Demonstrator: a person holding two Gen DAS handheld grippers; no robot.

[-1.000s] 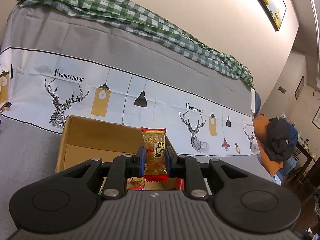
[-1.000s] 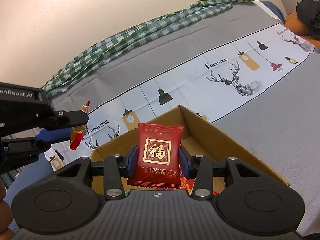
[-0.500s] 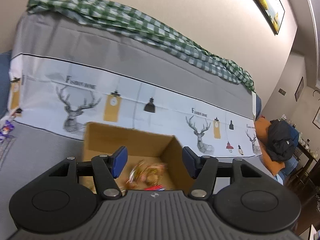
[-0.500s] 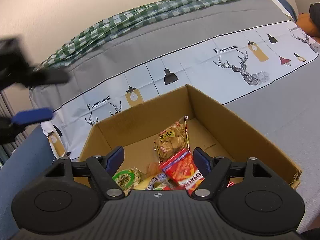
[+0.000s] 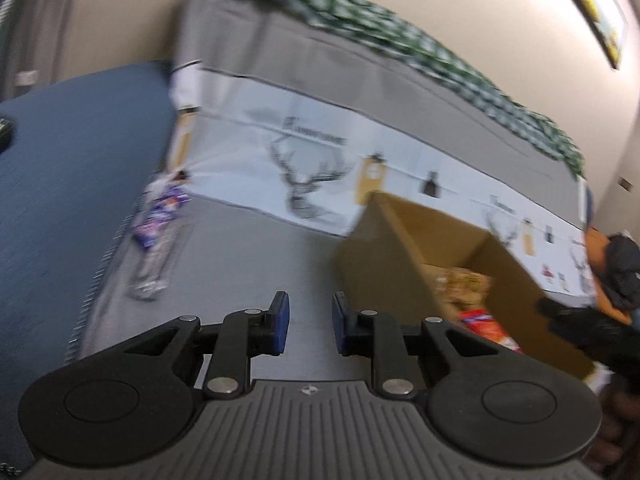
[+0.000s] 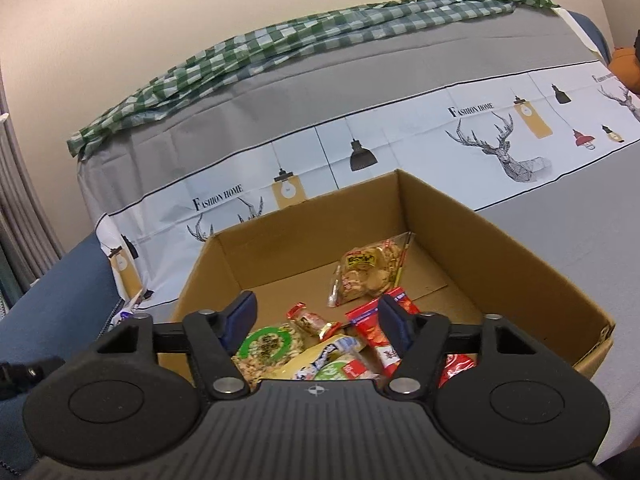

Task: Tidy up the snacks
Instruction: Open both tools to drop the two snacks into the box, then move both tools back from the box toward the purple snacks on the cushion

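A brown cardboard box (image 6: 500,232) sits on the grey cloth-covered seat and holds several snack packets: a clear cracker bag (image 6: 368,268), a red packet (image 6: 378,332) and a green-labelled nut pack (image 6: 268,348). My right gripper (image 6: 316,320) hovers over the box's near side, its jaws closing with nothing gripped between them. In the blurred left wrist view, my left gripper (image 5: 308,320) is left of the box (image 5: 400,252) over bare grey cloth. Its jaws are closing to a narrow gap and hold nothing. Purple snack packets (image 5: 160,216) lie ahead at its left.
A clear wrapper (image 5: 148,276) lies below the purple packets, beside the blue cushion edge (image 5: 60,200). The deer-print cloth (image 6: 500,148) covers the backrest, with a green checked cloth (image 6: 280,48) on top. A dark bag (image 5: 620,272) rests at the far right.
Both grippers let go of their packets, which dropped into the box. The left gripper swung left and down, away from the box, and narrowed. The right one barely moved and is narrowing again.
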